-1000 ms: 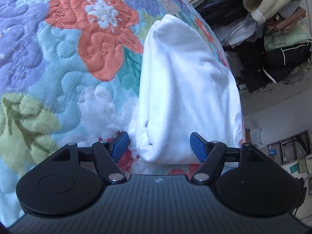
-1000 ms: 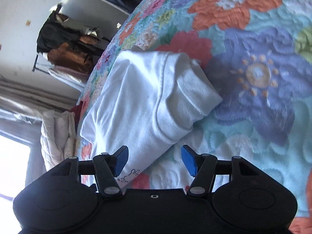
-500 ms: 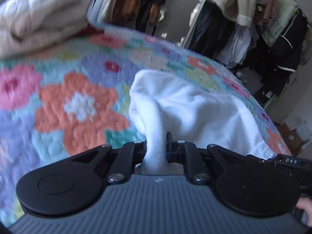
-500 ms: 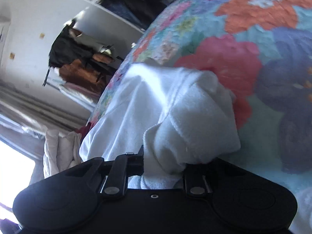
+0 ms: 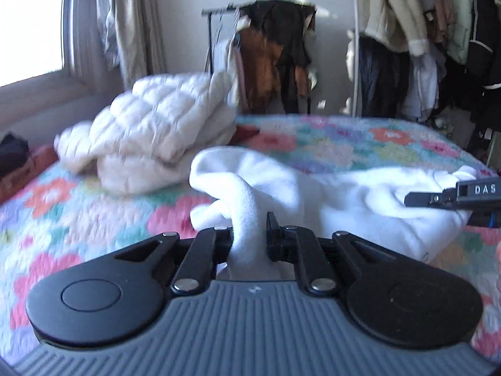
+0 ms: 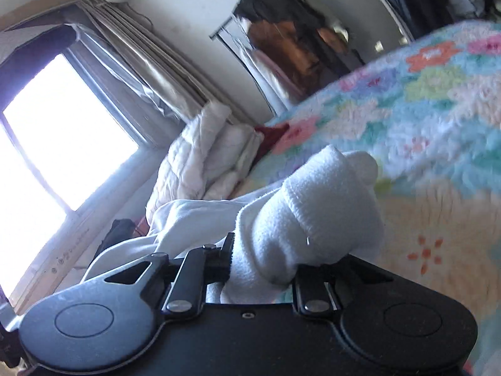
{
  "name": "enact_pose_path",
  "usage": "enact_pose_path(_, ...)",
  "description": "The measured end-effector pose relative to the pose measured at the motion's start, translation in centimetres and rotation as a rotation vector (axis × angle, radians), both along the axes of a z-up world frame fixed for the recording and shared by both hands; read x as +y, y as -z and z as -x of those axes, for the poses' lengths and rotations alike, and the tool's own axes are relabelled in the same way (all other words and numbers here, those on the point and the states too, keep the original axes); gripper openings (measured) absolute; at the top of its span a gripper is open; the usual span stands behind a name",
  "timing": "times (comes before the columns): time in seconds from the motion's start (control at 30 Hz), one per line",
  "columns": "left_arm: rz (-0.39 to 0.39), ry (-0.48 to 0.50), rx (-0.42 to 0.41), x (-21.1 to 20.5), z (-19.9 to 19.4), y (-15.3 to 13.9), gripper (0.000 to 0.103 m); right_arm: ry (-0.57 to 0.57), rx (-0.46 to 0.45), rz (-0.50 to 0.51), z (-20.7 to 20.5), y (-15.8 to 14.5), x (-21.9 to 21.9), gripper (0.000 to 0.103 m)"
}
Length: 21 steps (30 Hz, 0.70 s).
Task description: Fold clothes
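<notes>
White garment point(image 5: 344, 200) pinched in both tools point(image 5: 249, 238) point(image 6: 263, 263) above floral quilt point(image 5: 344, 144), puffy duvet point(image 5: 150, 131) heaped beyond.

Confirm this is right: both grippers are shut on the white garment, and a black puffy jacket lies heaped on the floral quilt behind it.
Only the colour is wrong: the left wrist view shows the puffy jacket is white. The rest stands.

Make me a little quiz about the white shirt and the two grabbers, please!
1. True or false: the left gripper is shut on the white shirt.
2. What does the right gripper pinch: A the puffy white jacket, B the white shirt, C the curtain?
3. What lies under the shirt?

Key: 1 true; 2 B; 3 the flowered quilt.
</notes>
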<state>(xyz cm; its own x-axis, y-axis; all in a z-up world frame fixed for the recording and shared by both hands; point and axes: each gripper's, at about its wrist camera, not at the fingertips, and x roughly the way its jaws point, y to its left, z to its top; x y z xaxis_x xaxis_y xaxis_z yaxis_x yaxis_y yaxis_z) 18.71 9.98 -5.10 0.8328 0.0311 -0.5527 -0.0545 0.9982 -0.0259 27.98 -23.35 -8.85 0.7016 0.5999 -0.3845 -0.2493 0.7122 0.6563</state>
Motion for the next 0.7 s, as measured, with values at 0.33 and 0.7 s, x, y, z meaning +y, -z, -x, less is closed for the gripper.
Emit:
enact_pose_path(0.33,0.219,-0.087,0.277,3.4,0.4,6.3,0.017,0.067,0.179,0.233,3.5,3.8,1.0,0.024)
enact_pose_path(0.7,0.29,-0.013,0.108,4.6,3.6,-0.3,0.021,0.216,0.003,0.656,8.3,-3.1,2.8,0.053)
